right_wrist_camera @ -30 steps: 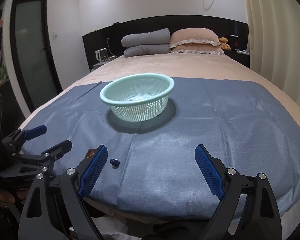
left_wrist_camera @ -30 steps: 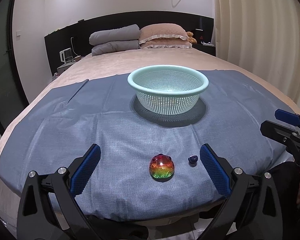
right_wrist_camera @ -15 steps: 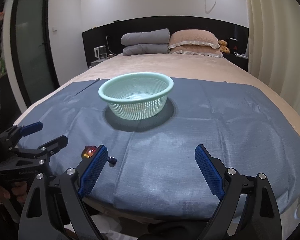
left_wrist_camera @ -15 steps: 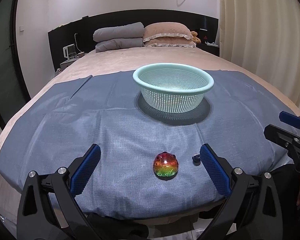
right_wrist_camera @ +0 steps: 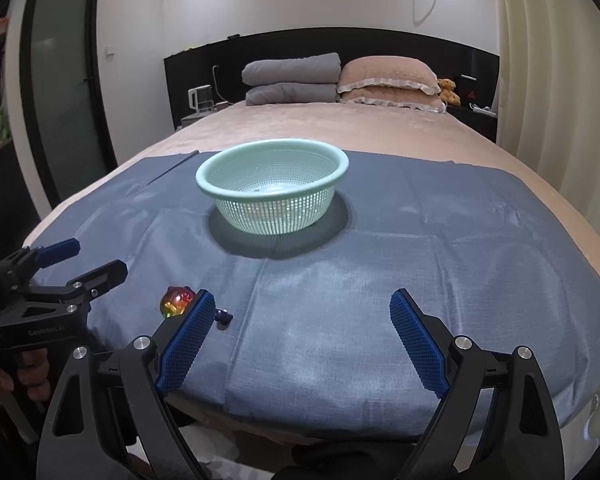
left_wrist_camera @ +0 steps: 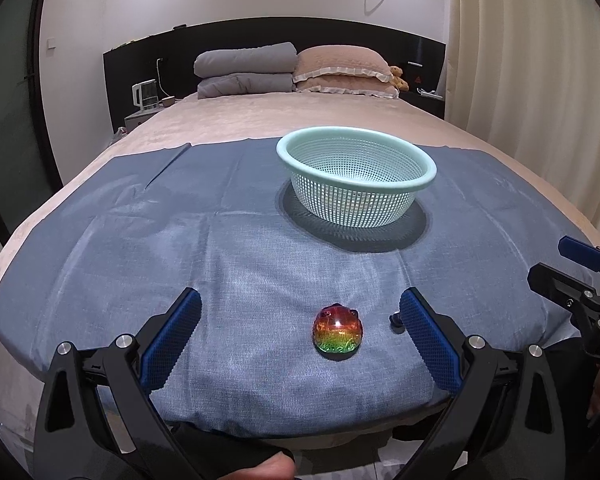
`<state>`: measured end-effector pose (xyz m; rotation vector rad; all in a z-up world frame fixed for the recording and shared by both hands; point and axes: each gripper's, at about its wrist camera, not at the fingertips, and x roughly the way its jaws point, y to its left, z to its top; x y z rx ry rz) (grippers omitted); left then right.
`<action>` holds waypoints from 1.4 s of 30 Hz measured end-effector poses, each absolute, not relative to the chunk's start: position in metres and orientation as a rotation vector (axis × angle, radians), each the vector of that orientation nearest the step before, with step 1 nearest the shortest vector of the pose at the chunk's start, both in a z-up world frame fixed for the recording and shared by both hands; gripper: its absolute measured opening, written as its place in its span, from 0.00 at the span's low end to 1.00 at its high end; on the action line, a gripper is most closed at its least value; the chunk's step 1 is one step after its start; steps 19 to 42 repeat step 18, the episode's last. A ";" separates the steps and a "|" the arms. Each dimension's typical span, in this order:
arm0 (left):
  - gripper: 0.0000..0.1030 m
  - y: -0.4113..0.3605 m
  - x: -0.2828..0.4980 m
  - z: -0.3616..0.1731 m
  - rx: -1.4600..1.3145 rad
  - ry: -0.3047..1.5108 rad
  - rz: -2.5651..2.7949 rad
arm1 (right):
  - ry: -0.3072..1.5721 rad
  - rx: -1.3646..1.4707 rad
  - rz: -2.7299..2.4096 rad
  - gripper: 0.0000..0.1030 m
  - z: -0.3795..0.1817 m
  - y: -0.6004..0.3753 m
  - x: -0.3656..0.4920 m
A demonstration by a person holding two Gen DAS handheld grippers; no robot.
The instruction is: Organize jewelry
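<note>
1. My left gripper point(left_wrist_camera: 300, 312) stands wide, gripping nothing; the rainbow bead point(left_wrist_camera: 338, 333) lies on the blue cloth point(left_wrist_camera: 180, 248) between its fingers, nearer than the mint basket point(left_wrist_camera: 356, 184).
2. The left view half-hides the small dark bead point(left_wrist_camera: 396, 320) behind my right-hand finger; the right view shows it point(right_wrist_camera: 223, 317) whole.
3. My right gripper point(right_wrist_camera: 302, 312) spreads wide over bare cloth, right of both beads.
4. Only the right view reaches the basket's floor; what lies there is unclear.

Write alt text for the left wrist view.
The open left gripper frames a rainbow-coloured bead on a blue cloth spread over a bed. A small dark piece lies beside it, with a mint-green mesh basket beyond.
</note>
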<state>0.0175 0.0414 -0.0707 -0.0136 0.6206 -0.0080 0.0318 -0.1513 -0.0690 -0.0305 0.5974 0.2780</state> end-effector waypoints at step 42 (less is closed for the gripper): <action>0.94 0.042 0.016 -0.072 -0.009 0.615 -0.027 | 0.601 -0.029 0.287 0.82 -0.069 -0.151 0.033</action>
